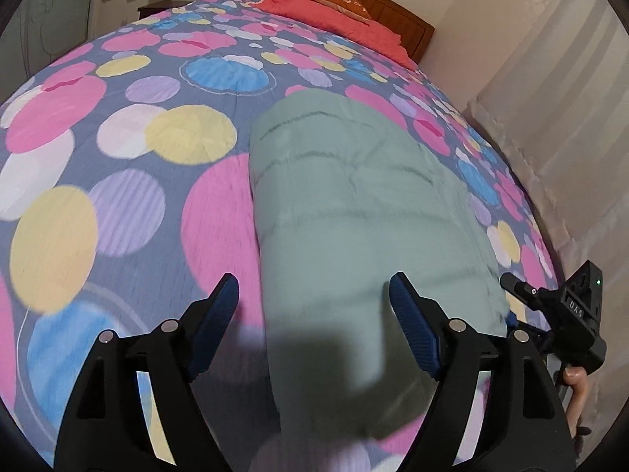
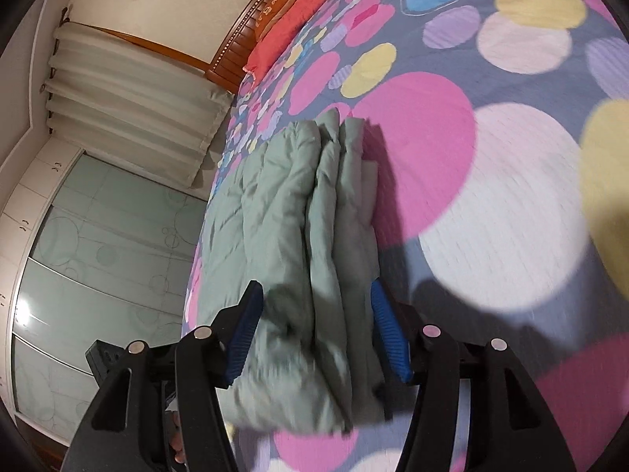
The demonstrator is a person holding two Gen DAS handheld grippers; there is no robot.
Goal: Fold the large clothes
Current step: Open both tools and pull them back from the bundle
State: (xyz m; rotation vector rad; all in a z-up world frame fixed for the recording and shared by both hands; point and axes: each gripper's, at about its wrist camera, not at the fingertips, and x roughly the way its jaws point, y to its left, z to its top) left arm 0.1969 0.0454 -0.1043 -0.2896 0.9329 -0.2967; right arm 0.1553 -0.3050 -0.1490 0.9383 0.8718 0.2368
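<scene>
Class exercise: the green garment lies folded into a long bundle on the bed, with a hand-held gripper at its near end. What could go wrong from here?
1. The right hand-held gripper straddles several stacked layers of the green garment; closing may catch only some, so the fold could slip apart.
2. The bundle lies near the edge of the bedspread; a pull that way might drag it off.

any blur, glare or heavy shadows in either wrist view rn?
Left wrist: motion blur low in the frame on the bedspread and the near end of the green garment, where a dark shadow falls; strong fisheye bulge. Right wrist: garment smeared between the right hand-held gripper fingers; bright glare spot on the wardrobe door; the garment casts a shadow on the bedspread beside it.
</scene>
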